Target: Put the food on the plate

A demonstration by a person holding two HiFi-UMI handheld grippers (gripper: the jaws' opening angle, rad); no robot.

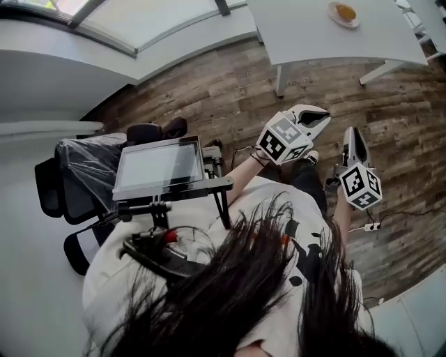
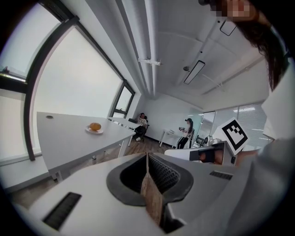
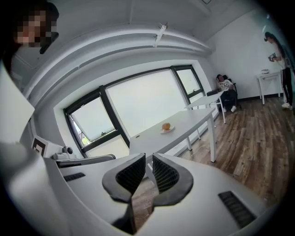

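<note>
A small white plate (image 1: 343, 14) with an orange-brown piece of food on it stands on the white table (image 1: 306, 31) at the far side of the room. The same plate (image 2: 95, 128) shows small in the left gripper view, and the plate (image 3: 166, 128) also in the right gripper view. I hold both grippers in front of my body over the wooden floor, far from the table. My left gripper (image 1: 317, 115) (image 2: 147, 156) is shut and empty. The right gripper (image 1: 352, 134) (image 3: 148, 159) beside it is shut with nothing between its pads.
A stand with a flat screen (image 1: 159, 166) and a black chair (image 1: 66, 185) are at my left. The table's leg (image 1: 280, 78) stands on the wooden floor (image 1: 209, 97). Two people (image 2: 140, 124) (image 2: 188, 132) are at the far end of the room by other tables.
</note>
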